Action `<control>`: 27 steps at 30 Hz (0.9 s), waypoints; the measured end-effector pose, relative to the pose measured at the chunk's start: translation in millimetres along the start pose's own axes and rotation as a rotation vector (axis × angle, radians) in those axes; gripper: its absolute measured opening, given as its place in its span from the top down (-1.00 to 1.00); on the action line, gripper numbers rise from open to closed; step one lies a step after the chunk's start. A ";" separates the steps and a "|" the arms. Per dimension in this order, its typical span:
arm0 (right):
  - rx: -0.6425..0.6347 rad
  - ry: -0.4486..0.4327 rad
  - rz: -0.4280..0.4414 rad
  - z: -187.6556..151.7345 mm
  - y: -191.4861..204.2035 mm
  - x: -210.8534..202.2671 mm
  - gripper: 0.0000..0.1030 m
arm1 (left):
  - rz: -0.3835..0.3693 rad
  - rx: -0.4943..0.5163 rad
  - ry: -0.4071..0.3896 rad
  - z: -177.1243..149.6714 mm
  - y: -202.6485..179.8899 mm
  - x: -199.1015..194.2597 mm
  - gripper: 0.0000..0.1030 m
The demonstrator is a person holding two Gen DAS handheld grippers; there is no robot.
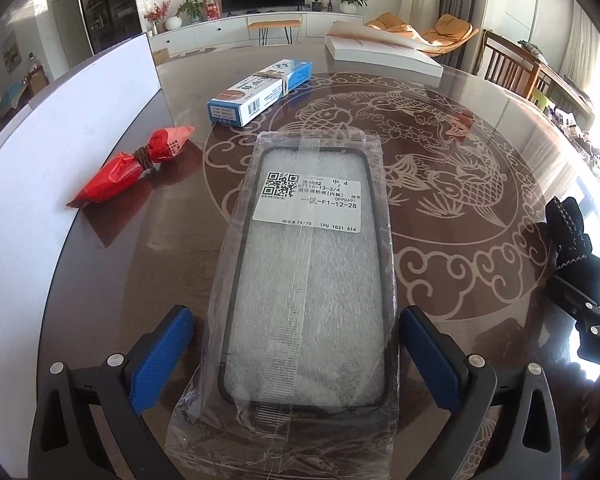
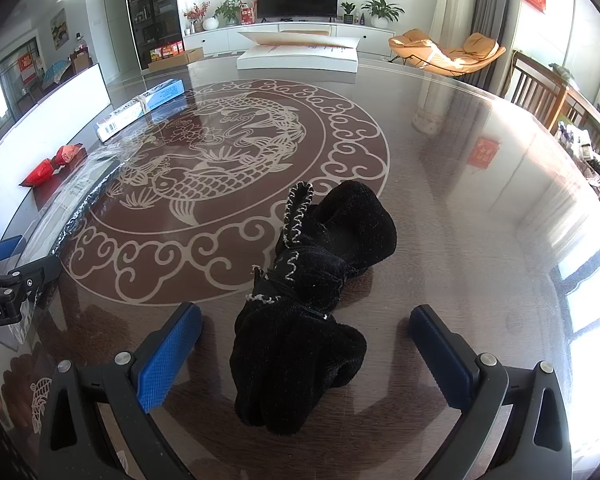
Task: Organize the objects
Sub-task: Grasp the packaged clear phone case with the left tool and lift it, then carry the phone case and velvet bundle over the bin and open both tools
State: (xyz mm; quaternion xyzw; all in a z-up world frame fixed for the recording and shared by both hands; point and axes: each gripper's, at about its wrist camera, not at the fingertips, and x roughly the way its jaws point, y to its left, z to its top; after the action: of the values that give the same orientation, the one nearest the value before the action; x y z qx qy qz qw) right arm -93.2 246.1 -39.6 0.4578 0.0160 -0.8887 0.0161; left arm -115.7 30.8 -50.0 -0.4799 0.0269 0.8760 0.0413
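A phone case in a clear plastic bag [image 1: 308,272] with a white label lies flat on the glass-topped round table [image 1: 480,168]. My left gripper [image 1: 296,356] is open, its blue pads on either side of the bag's near end, not touching it. A bundle of black gloves [image 2: 312,308] tied together lies on the table [image 2: 460,220]. My right gripper [image 2: 306,356] is open with the near end of the gloves between its pads. The gloves also show at the right edge of the left wrist view [image 1: 572,236]. The bagged case shows at the left of the right wrist view [image 2: 80,188].
A red packet tied with string [image 1: 136,164] [image 2: 54,164] and a blue-white box [image 1: 260,92] [image 2: 140,110] lie to the left. A white board [image 1: 52,152] stands along the left edge. A large white box [image 1: 384,54] [image 2: 300,54] sits at the far side. Wooden chairs [image 1: 516,64] stand right.
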 end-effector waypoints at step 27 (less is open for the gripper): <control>-0.026 0.032 0.149 34.7 12.0 -44.6 0.33 | -0.150 -0.115 -0.204 2.1 39.3 -72.0 -0.43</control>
State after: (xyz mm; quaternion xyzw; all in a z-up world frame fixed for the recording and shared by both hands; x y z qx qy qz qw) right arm -95.0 233.2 16.7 0.4718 -0.0064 -0.8773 0.0877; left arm -82.7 -11.6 12.1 -0.3905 -0.0636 0.9148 0.0815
